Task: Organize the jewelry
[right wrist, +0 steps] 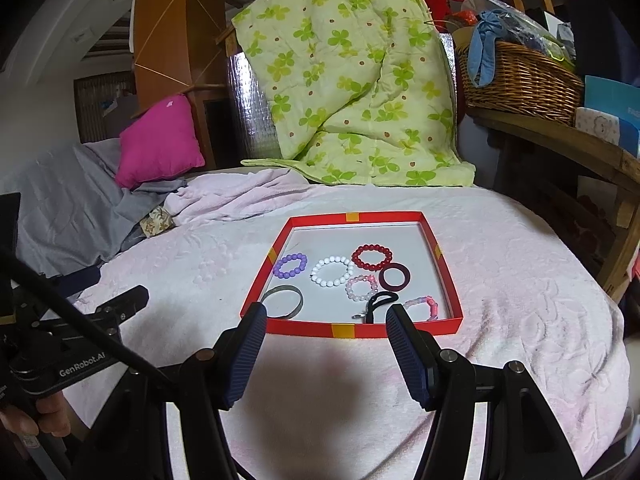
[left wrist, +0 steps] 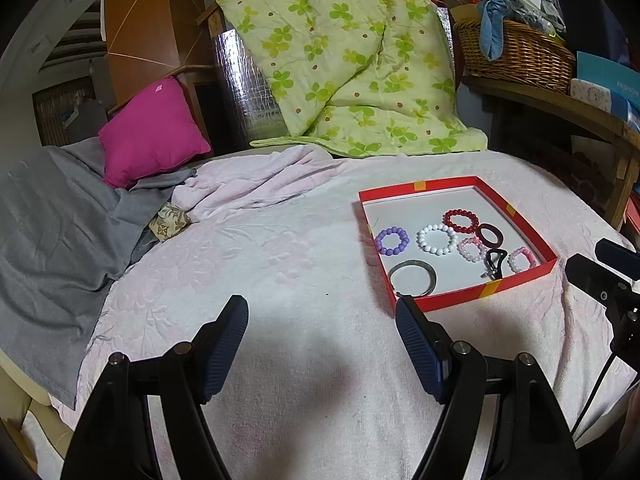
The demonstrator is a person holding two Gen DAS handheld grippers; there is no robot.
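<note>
Right hand-held gripper (right wrist: 324,320) spread, red tray (right wrist: 448,280) just ahead, bracelets seemingly inside

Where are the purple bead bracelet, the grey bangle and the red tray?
purple bead bracelet (right wrist: 291,266), right wrist view, on its left-hand beads.
grey bangle (right wrist: 298,303), right wrist view, on its right band.
red tray (right wrist: 451,280), right wrist view, on its right wall.

Fingers (right wrist: 248,356): ribbed matt blue pads on black plastic arms. Beyond them, red cardboard tray (right wrist: 304,326), matt, white floor. Inside: glossy bead bracelets, white (right wrist: 333,271) and dark red (right wrist: 372,257); dull metal bangle (right wrist: 283,301). Under the fingers, pink blanket (right wrist: 520,300), nubby embossed cloth. Far right, woven wicker basket (right wrist: 520,76).
</note>
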